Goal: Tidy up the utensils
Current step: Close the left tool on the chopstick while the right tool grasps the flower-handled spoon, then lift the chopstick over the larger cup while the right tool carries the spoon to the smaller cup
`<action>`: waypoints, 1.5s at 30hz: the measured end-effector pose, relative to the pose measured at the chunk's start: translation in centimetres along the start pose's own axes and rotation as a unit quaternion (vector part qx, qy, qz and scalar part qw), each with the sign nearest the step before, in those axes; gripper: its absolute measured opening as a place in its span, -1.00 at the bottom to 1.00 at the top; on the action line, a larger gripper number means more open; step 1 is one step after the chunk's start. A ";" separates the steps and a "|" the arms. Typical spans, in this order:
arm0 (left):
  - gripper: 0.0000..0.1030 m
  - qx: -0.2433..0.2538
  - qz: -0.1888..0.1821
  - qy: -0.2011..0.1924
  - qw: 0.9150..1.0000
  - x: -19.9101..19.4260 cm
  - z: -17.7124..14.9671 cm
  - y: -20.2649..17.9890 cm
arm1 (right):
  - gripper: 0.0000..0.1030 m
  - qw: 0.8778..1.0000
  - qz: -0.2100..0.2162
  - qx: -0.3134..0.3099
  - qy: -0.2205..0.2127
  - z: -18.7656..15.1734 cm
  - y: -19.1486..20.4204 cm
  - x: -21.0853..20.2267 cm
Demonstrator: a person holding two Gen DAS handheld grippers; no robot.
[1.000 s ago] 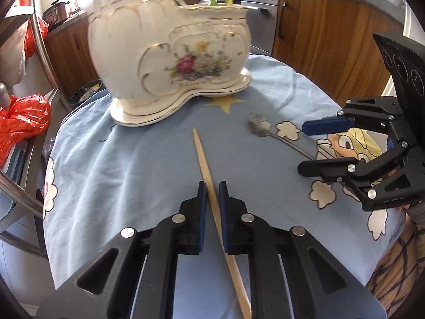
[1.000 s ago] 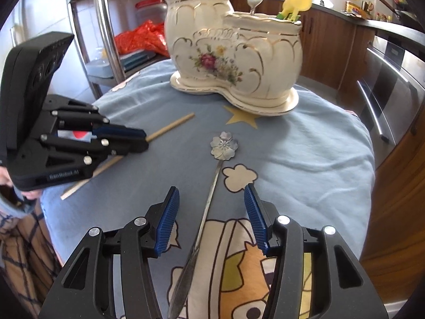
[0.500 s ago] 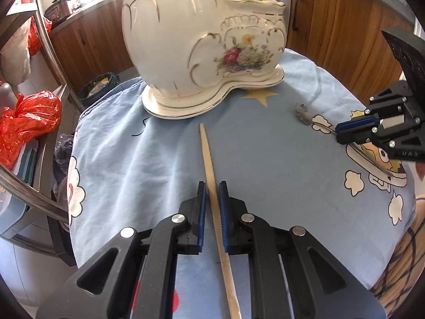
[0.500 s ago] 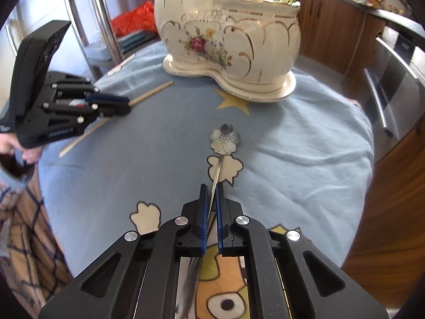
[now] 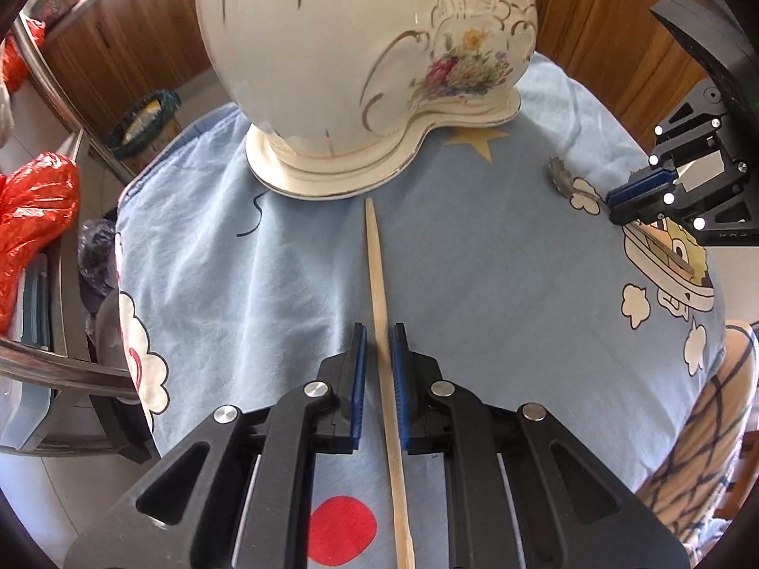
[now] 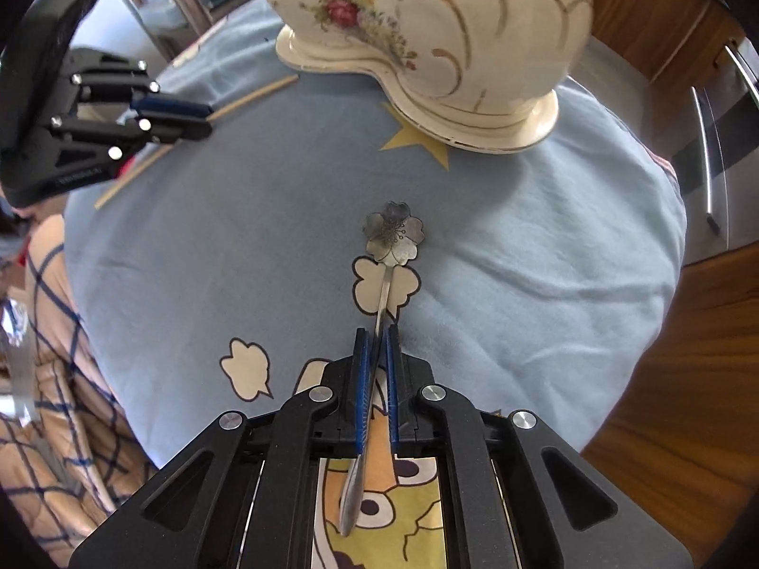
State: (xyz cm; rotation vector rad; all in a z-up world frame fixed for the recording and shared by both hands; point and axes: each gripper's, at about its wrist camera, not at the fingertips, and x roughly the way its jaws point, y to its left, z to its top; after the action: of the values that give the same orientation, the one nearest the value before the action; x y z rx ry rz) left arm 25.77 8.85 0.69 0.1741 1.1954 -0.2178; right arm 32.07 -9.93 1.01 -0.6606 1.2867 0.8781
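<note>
A wooden chopstick (image 5: 379,294) runs between the blue pads of my left gripper (image 5: 378,336), which is shut on it, its tip pointing at the cream floral utensil holder (image 5: 360,47). My right gripper (image 6: 377,336) is shut on the stem of a metal spoon with a flower-shaped handle end (image 6: 393,234); its bowl shows under the jaws. The holder (image 6: 427,23) stands just beyond. Each gripper shows in the other's view: the right gripper (image 5: 616,204) and the left gripper (image 6: 199,118) holding the chopstick (image 6: 256,92).
A blue cartoon-print cloth (image 5: 474,261) covers the round table. A metal rack with red bags (image 5: 33,208) stands left. Wooden cabinets (image 5: 593,14) and an oven (image 6: 711,142) lie beyond. The person's checked sleeve (image 6: 52,379) is at the near edge.
Both grippers have moved closer to the holder with their utensils. The right gripper went from open around the spoon a second ago to shut on its stem.
</note>
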 end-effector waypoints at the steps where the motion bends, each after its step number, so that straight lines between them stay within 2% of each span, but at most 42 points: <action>1: -0.79 0.005 0.000 0.010 1.000 0.0 0.2 0.0 | -0.84 1.000 -0.006 -0.004 0.007 0.2 0.2 0.1; 9: -0.78 0.037 0.025 0.045 0.998 0.4 0.7 -0.9 | -0.84 0.998 -0.041 -0.023 0.031 0.9 1.9 0.5; 12: -0.78 0.044 0.029 0.051 0.997 0.5 0.7 -1.2 | -0.88 0.998 -0.053 -0.030 0.021 1.4 3.6 0.9; 16: -0.80 0.041 0.031 0.045 0.998 0.4 0.3 -1.2 | -0.92 0.998 -0.056 -0.029 -0.005 0.5 4.3 0.8; 21: -0.92 0.022 0.031 0.014 0.999 -0.1 -0.5 -1.4 | -0.92 0.997 -0.055 -0.031 -0.039 -0.6 4.7 0.0; 27: -0.92 -0.008 0.014 -0.051 0.999 -2.5 -1.2 -1.2 | -0.92 0.992 -0.035 -0.012 -0.122 -2.3 5.1 -2.5; 32: -0.92 -0.020 0.002 -0.095 0.995 -4.5 -2.0 -1.6 | -0.92 0.978 -0.009 0.032 -0.207 -4.5 4.0 -4.2; 37: -0.92 -0.025 -0.010 -0.145 0.989 -6.8 -2.5 -2.6 | -0.92 0.962 0.008 0.060 -0.268 -5.3 2.6 -5.2; 41: -0.92 -0.036 -0.019 -0.192 0.981 -8.7 -2.4 -3.2 | -0.92 0.947 0.008 0.078 -0.312 -6.6 0.5 -6.3; 45: -0.92 -0.040 -0.018 -0.218 0.975 -9.3 -2.5 -3.8 | -0.92 0.936 0.016 0.090 -0.340 -7.1 0.5 -6.5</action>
State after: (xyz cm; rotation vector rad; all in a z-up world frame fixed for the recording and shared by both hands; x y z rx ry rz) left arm 19.28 6.47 8.46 0.0307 0.7677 -0.2256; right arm 27.61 -16.75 6.11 -0.1547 0.7359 0.8937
